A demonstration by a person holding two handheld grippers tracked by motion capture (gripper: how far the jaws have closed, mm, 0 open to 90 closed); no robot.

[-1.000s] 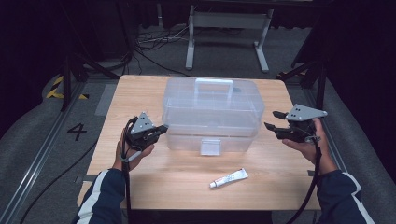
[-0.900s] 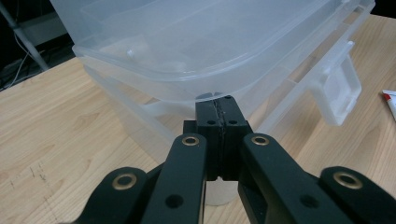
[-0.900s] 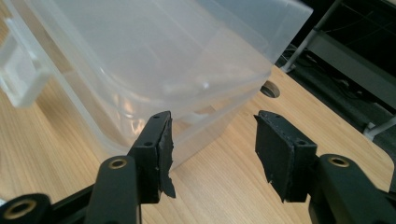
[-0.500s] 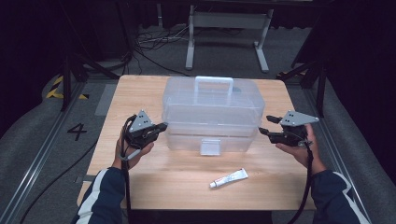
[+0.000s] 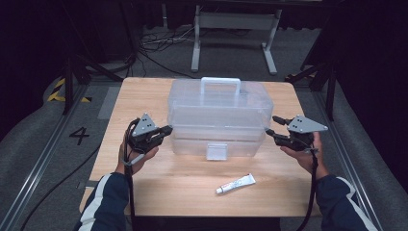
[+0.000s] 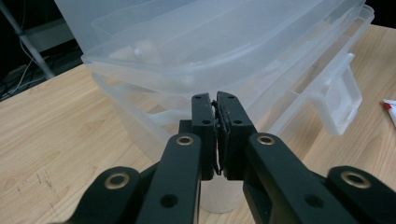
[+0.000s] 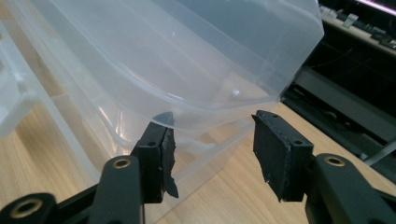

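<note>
**Tools flank clear box on wooden table**

Left tool, at centre left of the high view, has its jaws pressed together with nothing between them, the tip just beside the left end of the clear plastic box. Right tool, at centre right, has its jaws partly apart and has just been closing a little; in the right gripper view the box's corner sits between the pads without touching them. The box stands mid-table, lid down, handle at its top. A small white tube lies near the front edge. The table is pale wood grain. Around it the room is dark: grey floor, cables at upper left, a metal stand at the top.
</note>
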